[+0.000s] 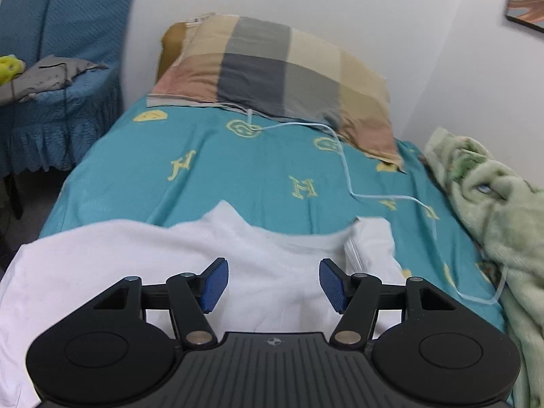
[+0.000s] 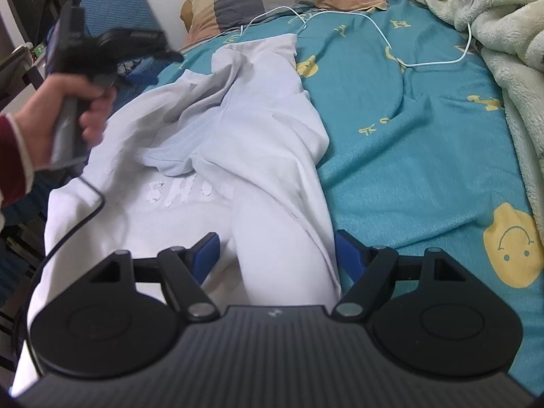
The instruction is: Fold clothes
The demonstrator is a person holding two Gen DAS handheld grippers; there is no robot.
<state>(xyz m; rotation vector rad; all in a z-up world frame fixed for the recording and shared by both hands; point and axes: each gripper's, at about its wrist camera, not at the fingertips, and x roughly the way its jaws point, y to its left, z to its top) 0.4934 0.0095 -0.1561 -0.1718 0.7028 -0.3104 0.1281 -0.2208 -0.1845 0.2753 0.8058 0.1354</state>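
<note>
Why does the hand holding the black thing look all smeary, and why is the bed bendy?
Right wrist view: the hand and its black left gripper are motion-blurred, while the teal patterned bedsheet stays sharp. Left wrist view: the white T-shirt edge looks soft. Both views: the fisheye lens curves the bed and walls.

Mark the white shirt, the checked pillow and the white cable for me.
white shirt (image 2: 258, 156): right wrist view, on the rumpled middle fold.
checked pillow (image 1: 272, 64): left wrist view, on its grey centre squares.
white cable (image 2: 384, 37): right wrist view, on the loop lying on the teal sheet.
</note>
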